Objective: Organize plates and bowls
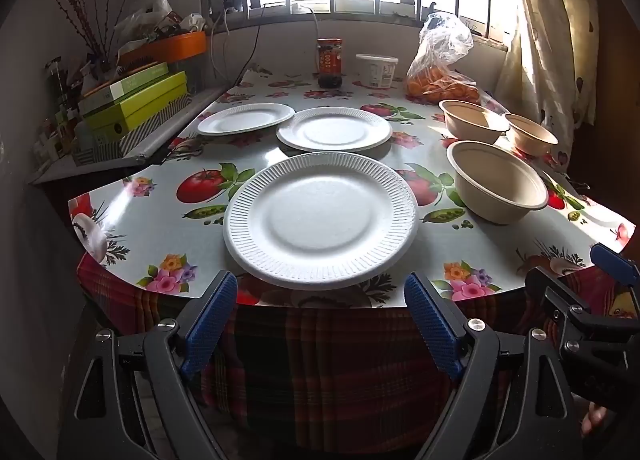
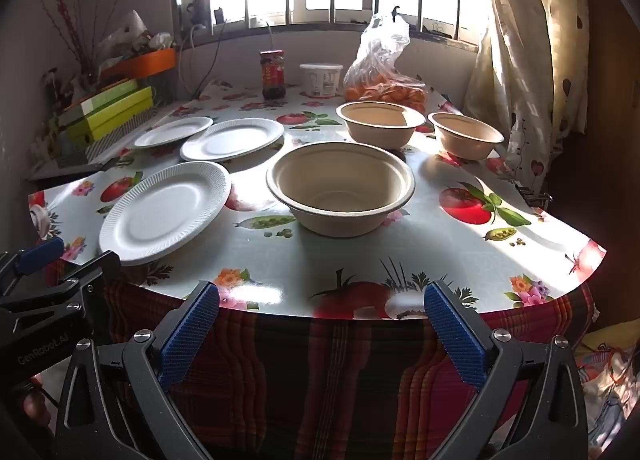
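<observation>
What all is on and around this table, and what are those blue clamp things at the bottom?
plates: three, white, table's left half, apart, none stacked
bowls: three, beige, table's right half, empty, apart
jar: one, dark with red label, far edge
tub: one, white, right of the jar
bag: one, clear plastic holding orange fruit, far right
boxes: a stack, green, side shelf on the left
tablecloth: one, glossy, fruit and flower print
curtain: one, cream, spotted, right of the window
left gripper: blue pads, open, empty, short of the table
right gripper: blue pads, open, empty, short of the table
</observation>
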`<state>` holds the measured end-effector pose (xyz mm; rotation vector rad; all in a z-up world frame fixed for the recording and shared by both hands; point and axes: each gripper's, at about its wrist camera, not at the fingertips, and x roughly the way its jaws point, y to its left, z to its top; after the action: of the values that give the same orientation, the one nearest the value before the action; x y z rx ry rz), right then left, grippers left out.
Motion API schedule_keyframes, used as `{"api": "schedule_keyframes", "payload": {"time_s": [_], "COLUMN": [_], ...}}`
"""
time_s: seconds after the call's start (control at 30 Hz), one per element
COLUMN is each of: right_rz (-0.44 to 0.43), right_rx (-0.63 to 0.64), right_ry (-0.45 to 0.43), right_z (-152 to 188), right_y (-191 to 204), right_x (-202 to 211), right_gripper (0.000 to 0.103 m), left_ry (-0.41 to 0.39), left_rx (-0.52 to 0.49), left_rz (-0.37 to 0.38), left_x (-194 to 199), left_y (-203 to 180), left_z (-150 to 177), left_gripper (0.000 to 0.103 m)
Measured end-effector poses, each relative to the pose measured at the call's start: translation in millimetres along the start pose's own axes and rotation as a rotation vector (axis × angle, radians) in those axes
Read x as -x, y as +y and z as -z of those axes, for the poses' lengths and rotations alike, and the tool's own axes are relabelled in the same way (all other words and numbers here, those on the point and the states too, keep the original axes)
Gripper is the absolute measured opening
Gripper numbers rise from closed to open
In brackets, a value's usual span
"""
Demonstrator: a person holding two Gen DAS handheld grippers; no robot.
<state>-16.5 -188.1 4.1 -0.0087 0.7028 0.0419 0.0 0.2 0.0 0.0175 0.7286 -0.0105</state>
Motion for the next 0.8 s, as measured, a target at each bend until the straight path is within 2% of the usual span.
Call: {"api": "schedule_keyframes", "payload": {"time_s": [0.53, 0.8], "right_rz": [0.0, -0.001], "right_rx": [-0.001, -0.003], "right_ry": [0.003, 0.003], "right_z": [0.1, -0.3], "right_y": [-1.5, -3.4], "right_x": [-0.5, 0.1], "right_gripper": [0.103, 0.103], "left_ry": [0.009, 0.009], "left_rx": [0.009, 0.007], "left_rz": [-0.006, -0.01], "left_x": [-2.4, -1.5], "left_y": [13.3, 4.2], "left_z": [-5.9, 0.3], "left_gripper": [0.086, 0.086]}}
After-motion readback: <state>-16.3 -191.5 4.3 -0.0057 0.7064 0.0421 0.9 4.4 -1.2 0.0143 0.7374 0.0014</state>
